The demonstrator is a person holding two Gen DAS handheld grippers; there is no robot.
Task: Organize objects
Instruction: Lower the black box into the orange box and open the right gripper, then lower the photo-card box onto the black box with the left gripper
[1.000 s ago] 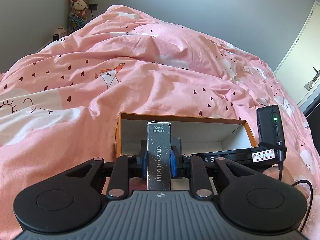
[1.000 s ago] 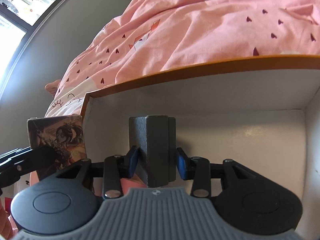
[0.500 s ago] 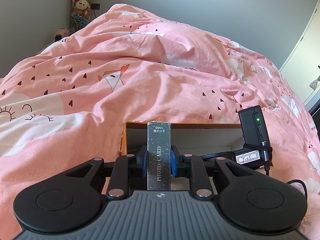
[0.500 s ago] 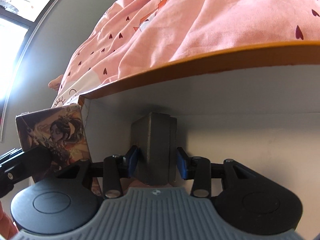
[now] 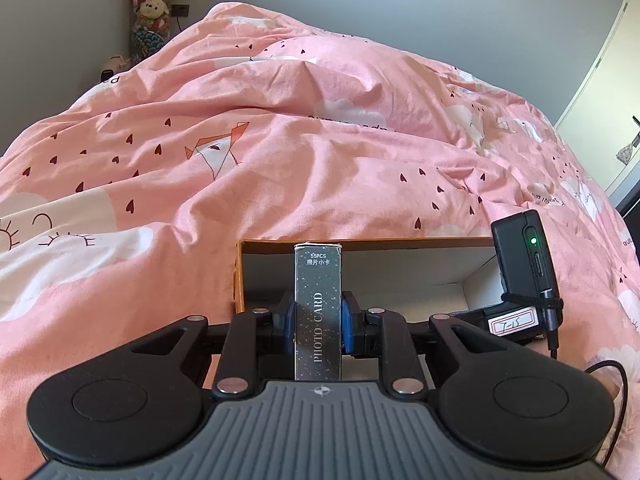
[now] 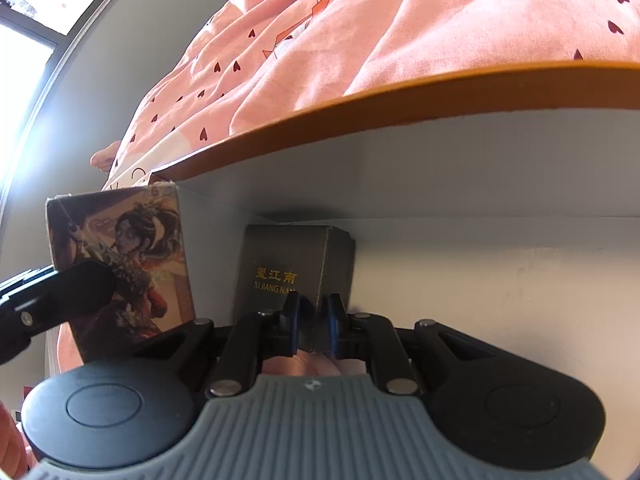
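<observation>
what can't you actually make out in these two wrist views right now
- Box floor, left wrist view: near part hidden behind the photo card box and left gripper.
- Dark card box, right wrist view: bottom hidden by the right gripper; whether it is gripped or released is unclear.
- Illustrated card box: lower part covered by the other gripper's finger.

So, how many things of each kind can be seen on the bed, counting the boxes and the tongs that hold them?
Card boxes: 2, the photo card box in the left tongs, the dark Xi Jiang Nan box in the right tongs.
Orange storage box: 1.
Tongs: 2.
Total: 5.
</observation>
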